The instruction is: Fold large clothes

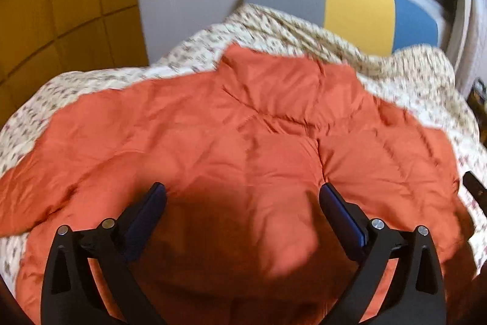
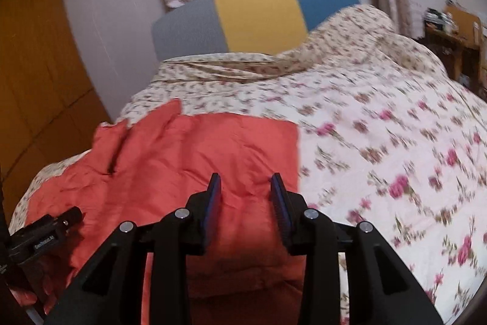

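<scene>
Fingers first: our left gripper [image 1: 242, 192] stands wide, our right gripper [image 2: 246, 183] narrower, both empty above the orange jacket [image 1: 243, 142], spread flat on the floral quilt [image 2: 380, 127] (probably face down) for folding.

orange jacket [image 1: 258, 127] cut off at 6 and 9 o'clock in left wrist view, hem hidden behind gripper arms. Shelf clutter [image 2: 441, 17] at 2 o'clock in right view too blurry to tell. Floral quilt [image 2: 380, 142] smeared.
</scene>
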A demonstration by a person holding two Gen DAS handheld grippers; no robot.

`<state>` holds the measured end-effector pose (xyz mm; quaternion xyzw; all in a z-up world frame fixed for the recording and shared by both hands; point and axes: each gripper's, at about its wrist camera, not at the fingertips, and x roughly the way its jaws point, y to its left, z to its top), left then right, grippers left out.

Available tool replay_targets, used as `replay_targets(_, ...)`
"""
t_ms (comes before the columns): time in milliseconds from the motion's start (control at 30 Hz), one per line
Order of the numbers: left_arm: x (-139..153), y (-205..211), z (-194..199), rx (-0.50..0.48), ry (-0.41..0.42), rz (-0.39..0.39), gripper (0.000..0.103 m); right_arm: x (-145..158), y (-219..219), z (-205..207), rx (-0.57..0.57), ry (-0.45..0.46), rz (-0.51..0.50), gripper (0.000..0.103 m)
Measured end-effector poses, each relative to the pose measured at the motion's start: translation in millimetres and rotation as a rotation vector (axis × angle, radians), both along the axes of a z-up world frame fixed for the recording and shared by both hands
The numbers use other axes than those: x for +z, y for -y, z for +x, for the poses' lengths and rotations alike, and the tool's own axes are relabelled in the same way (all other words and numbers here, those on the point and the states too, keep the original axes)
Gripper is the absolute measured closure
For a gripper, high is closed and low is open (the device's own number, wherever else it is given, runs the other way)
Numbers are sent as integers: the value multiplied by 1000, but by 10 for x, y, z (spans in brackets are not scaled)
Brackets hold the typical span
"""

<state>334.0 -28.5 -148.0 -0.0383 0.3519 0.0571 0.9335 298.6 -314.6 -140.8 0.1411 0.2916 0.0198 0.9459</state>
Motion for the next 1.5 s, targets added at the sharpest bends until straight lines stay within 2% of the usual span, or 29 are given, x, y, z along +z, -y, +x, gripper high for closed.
replay_targets(67, 65, 2, 33, 0, 5, 3, 3, 85, -95, 133, 49, -13, -10, 69)
replay_targets(133, 85, 12, 172, 11, -20, 50, 3, 143, -219, 349, 89, -46, -19, 68)
replay_targets(200, 31, 11, 340, 44, -54, 137, 3, 105, -320, 583, 108, -100, -39, 67)
replay_targets(267, -73, -24, 437, 45, -90, 170, 3, 7, -378, 763, 99, -140, -72, 67)
replay_targets(333, -235, -100, 483, 20, -117, 126, 3, -160, -420, 885, 106, -183, -101, 66)
replay_targets(400, -291, -210, 489, 18, -115, 46, 3, -295, -461, 914, 111, -192, -115, 66)
replay_targets(433, -306, -226, 493, 18, -113, 35, 3, -331, -471, 922, 108, -192, -123, 66)
replay_targets(667, -351, -217, 510, 16, -117, 34, 3, -366, -465, 907, 92, -180, -136, 66)
replay_targets(867, -352, -214, 509, 17, -116, 35, 3, -115, -465, 424, 102, -103, -77, 62)
replay_targets(967, -354, -215, 509, 16, -115, 35, 3, -130, -521, 249, 112, -113, -124, 61)
replay_targets(1067, -351, -207, 505, 15, -111, 34, 3, -289, -570, 362, 107, -184, -146, 60)
replay_targets(1200, -351, -216, 506, 14, -110, 33, 3, -363, -705, 392, 92, -189, -249, 60)
replay_targets(1367, -352, -227, 492, 10, -110, 26, 3, -387, -679, 391, 90, -186, -247, 60)
replay_targets(1500, -288, -347, 351, -32, -123, -48, 3, -389, -655, 379, 88, -182, -244, 59)
